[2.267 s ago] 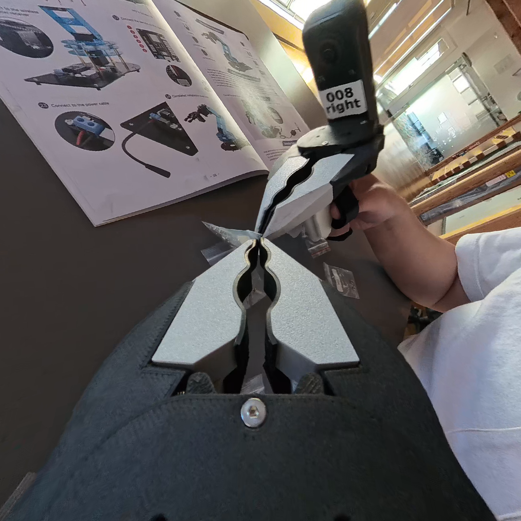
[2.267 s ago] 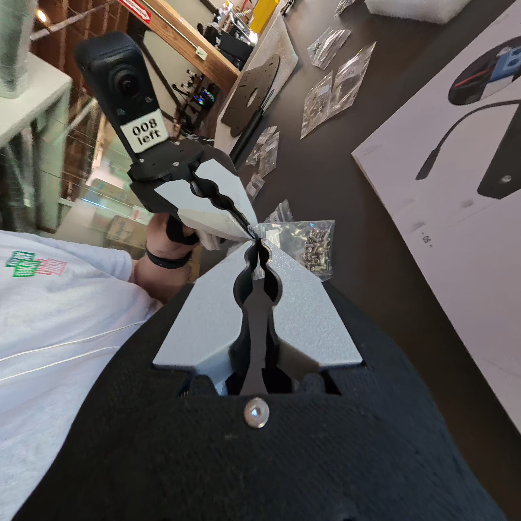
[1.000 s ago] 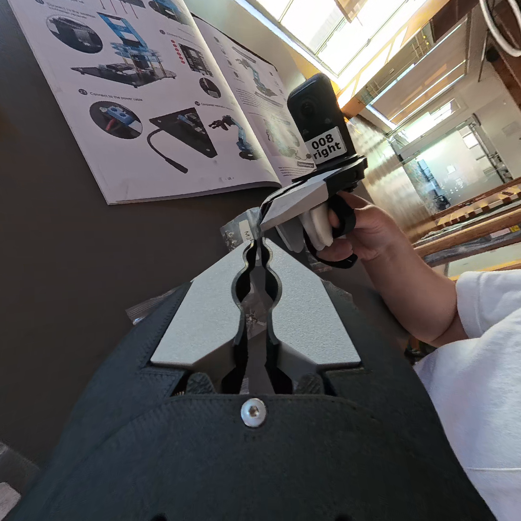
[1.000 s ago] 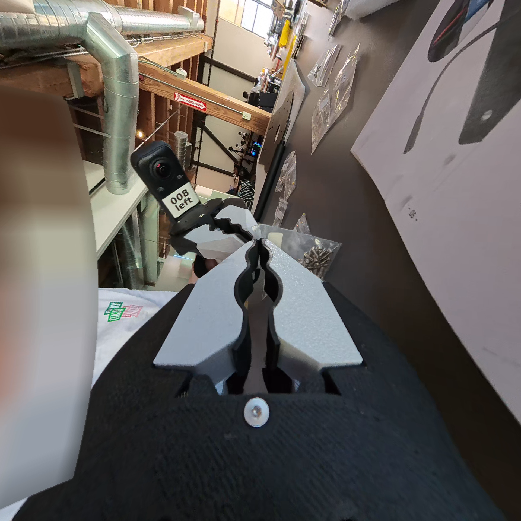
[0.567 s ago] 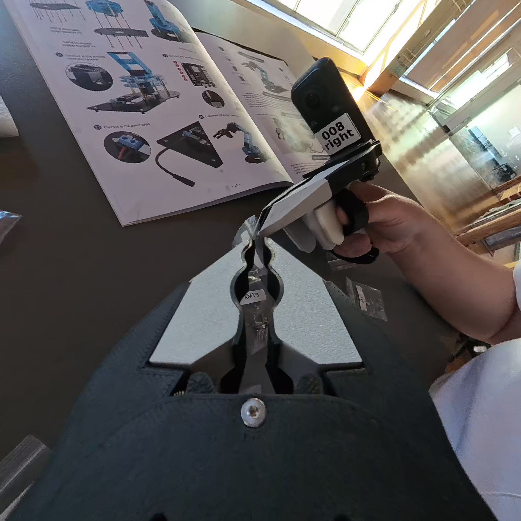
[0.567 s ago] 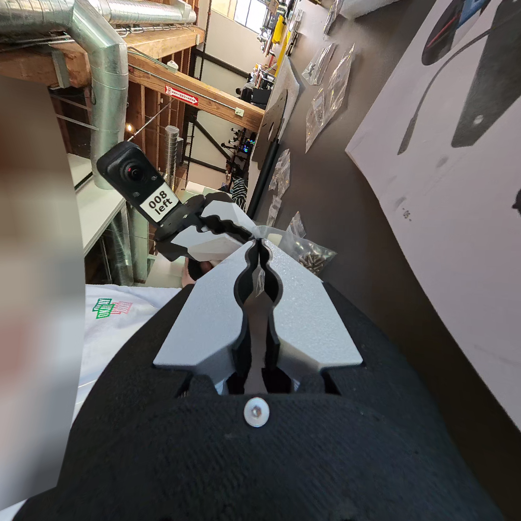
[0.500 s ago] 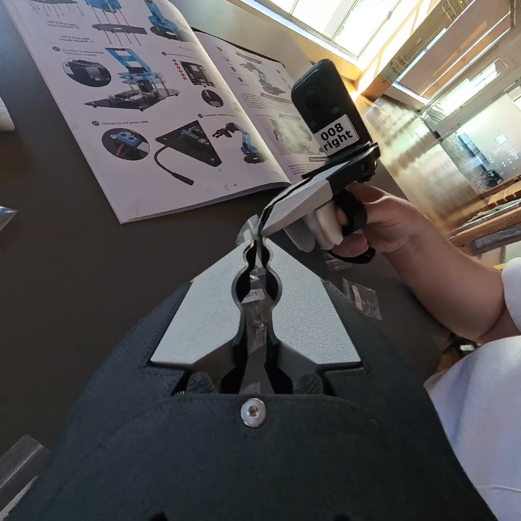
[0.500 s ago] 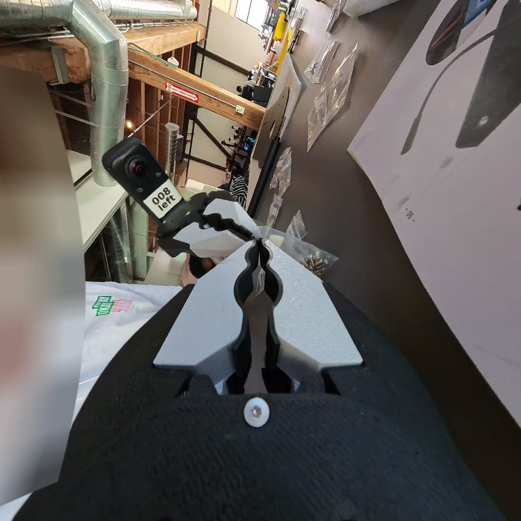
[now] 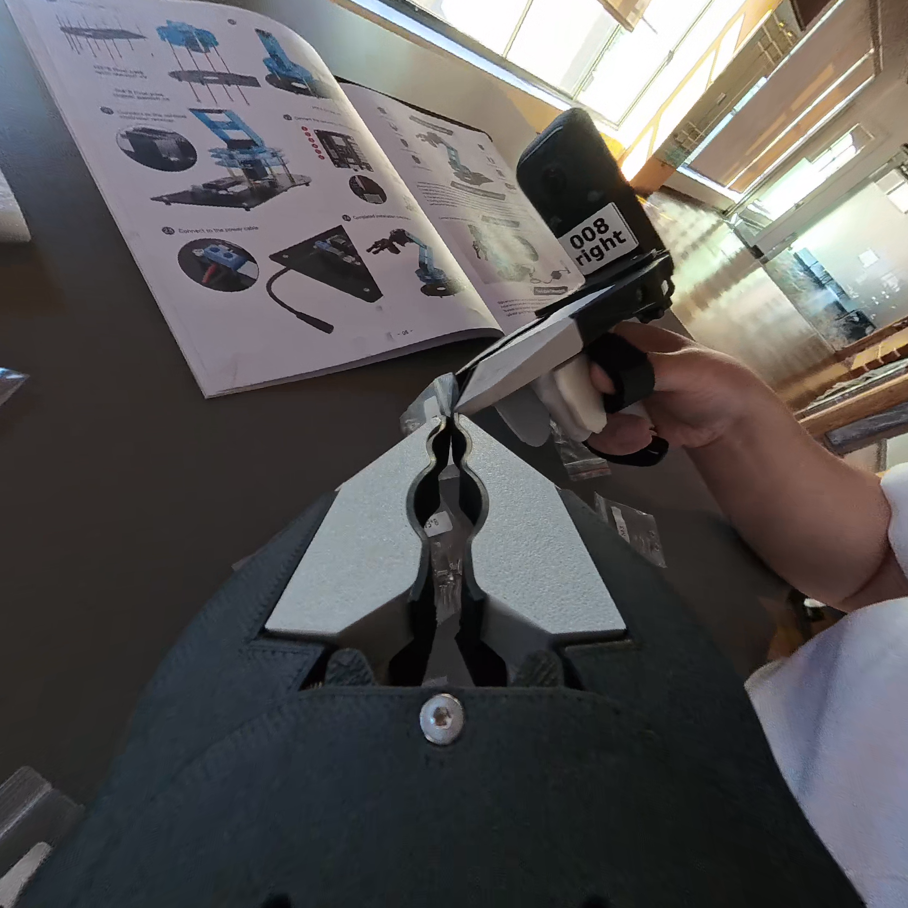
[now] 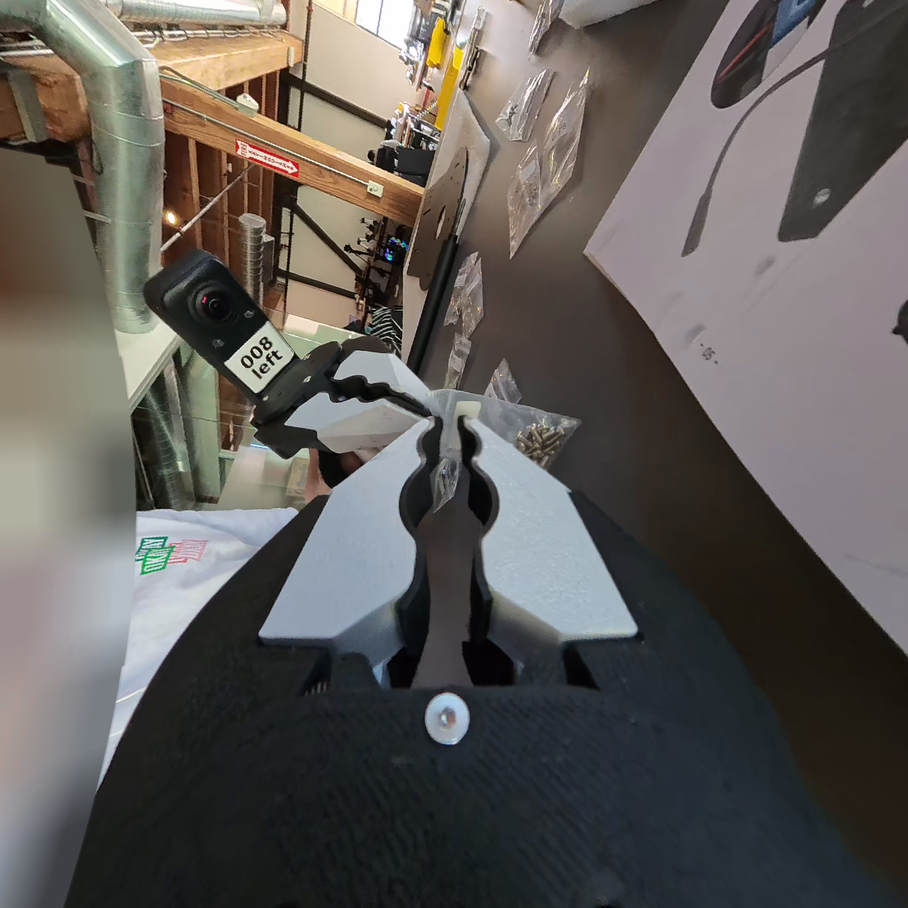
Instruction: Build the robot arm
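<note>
Holding: we grip one small clear plastic bag (image 10: 496, 422) of screws (image 10: 538, 437) with both grippers, above the dark desk (image 9: 98, 442)
Left gripper (image 9: 448, 423): we have its jaws closed narrow on the bag's edge; part of the bag, with a small white sticker, shows through the gap between its fingers (image 9: 363, 530)
Right gripper (image 10: 448, 426): we have it pinched tight on the same bag, its tips touching the left gripper's tips; the screws sit bunched in the bag's far corner, just right of its fingers (image 10: 535, 530)
Hand (image 9: 688, 393): we see it wrapped around the right gripper's handle
Booklet (image 9: 275, 206): we see it lying open on the desk beyond the grippers, pages showing diagrams
Other bags (image 10: 545, 147): we see several more clear packets spread on the desk farther off, near a flat black plate (image 10: 437, 221)
</note>
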The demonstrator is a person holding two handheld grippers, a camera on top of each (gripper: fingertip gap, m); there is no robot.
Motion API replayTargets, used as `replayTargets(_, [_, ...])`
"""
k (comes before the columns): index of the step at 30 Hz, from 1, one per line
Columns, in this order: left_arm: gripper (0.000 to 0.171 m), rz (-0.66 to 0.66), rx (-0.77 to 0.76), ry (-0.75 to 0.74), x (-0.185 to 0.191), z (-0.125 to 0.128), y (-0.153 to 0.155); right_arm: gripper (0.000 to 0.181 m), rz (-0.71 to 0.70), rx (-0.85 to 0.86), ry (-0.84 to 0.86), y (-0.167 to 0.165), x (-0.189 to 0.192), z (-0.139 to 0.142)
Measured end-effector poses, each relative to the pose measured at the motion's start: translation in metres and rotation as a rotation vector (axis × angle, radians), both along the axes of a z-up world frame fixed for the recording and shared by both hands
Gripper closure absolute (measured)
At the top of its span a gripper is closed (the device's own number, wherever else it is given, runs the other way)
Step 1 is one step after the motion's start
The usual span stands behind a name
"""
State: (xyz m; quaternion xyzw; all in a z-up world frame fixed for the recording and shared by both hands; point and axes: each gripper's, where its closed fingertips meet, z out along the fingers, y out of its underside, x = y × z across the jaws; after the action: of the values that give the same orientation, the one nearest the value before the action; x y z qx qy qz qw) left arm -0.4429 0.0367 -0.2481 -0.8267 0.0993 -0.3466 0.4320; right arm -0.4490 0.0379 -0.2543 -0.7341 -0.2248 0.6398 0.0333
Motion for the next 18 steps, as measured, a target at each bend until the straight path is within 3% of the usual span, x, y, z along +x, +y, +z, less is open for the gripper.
replayTargets(11, [0.171, -0.017, 0.015, -0.032, 0.0028, 0.0058, 0.0026, 0.181, -0.009, -0.067, 0.083, 0.0021, 0.0001, 0.0085])
replayTargets(18, [0.171, 0.012, 0.02, 0.06, -0.0019, -0.0042, 0.0058, 0.181, -0.008, 0.062, -0.006, 0.0044, 0.0008, -0.0011])
